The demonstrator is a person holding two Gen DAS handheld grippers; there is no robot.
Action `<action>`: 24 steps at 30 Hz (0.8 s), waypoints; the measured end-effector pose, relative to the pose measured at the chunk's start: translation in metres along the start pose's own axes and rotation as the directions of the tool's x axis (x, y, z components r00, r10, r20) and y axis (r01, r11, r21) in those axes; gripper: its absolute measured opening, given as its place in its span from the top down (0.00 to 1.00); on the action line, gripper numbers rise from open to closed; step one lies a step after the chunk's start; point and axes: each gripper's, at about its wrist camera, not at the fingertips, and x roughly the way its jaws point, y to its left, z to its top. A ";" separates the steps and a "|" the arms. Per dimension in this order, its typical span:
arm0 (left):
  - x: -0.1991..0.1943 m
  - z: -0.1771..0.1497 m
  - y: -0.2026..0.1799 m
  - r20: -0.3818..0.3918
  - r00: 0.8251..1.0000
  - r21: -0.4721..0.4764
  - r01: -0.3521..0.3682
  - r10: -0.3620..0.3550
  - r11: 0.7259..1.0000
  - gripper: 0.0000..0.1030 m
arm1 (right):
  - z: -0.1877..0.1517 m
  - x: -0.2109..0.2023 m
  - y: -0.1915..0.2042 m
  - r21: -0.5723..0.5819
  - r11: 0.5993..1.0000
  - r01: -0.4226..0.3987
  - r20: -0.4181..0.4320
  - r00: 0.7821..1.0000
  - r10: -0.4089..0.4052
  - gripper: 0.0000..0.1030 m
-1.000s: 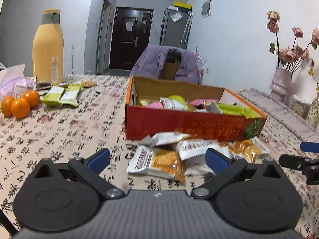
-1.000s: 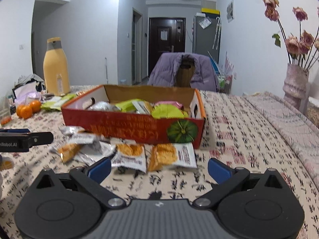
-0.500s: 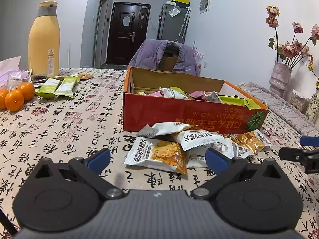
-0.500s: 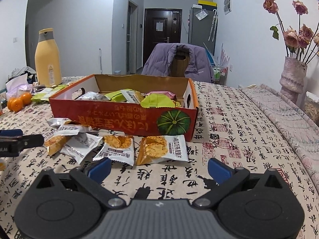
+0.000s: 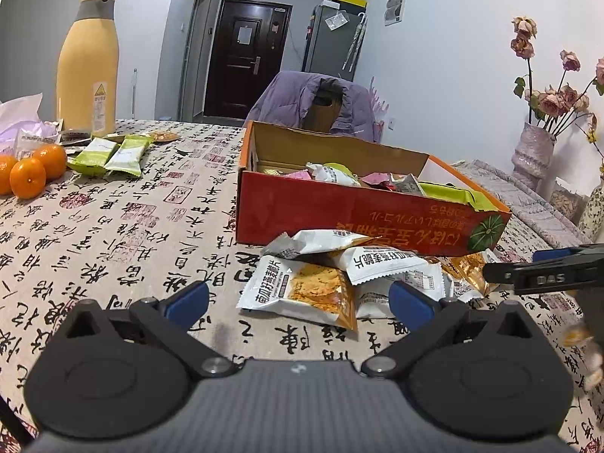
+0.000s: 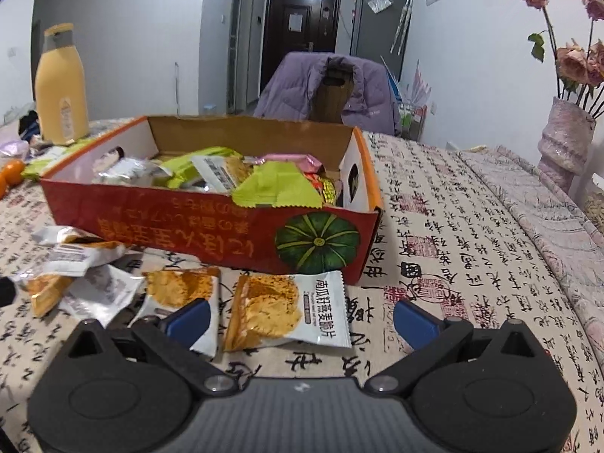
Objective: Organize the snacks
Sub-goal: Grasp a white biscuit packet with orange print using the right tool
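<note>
A red cardboard box (image 5: 339,222) (image 6: 211,226) holds several wrapped snacks. A heap of white-and-orange snack packets (image 5: 339,279) lies on the tablecloth just in front of it. My left gripper (image 5: 298,300) is open, low over the cloth, with the nearest packet (image 5: 302,292) between its fingers' line. My right gripper (image 6: 300,315) is open too, and a pumpkin-crisp packet (image 6: 287,311) lies between its fingertips. Another packet (image 6: 181,298) lies by its left finger. The right gripper also shows at the right edge of the left wrist view (image 5: 543,271).
Two green packets (image 5: 111,154), oranges (image 5: 32,171) and a tall yellow bottle (image 5: 88,68) stand at the far left. A vase of dried roses (image 6: 566,139) is at the far right. A chair draped with a purple jacket (image 6: 332,90) is behind the table.
Both grippers have moved forward and down toward the heap of packets. The right one now has the pumpkin-crisp packet between its open fingers and shows larger in the left wrist view.
</note>
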 end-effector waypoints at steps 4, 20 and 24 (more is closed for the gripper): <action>0.001 0.000 0.001 -0.006 1.000 -0.009 0.001 -0.001 1.000 0.00 | 0.000 0.020 0.001 0.009 1.000 0.007 -0.043 0.999 -0.006 0.00; 0.002 0.000 0.003 -0.007 1.000 -0.020 0.000 0.000 1.000 0.00 | -0.002 0.028 0.000 0.042 0.993 -0.109 -0.025 0.994 0.110 0.38; 0.001 -0.001 0.003 -0.005 1.000 -0.025 0.000 0.000 1.000 0.00 | -0.005 0.018 -0.001 0.058 0.992 -0.111 -0.005 0.994 0.112 0.44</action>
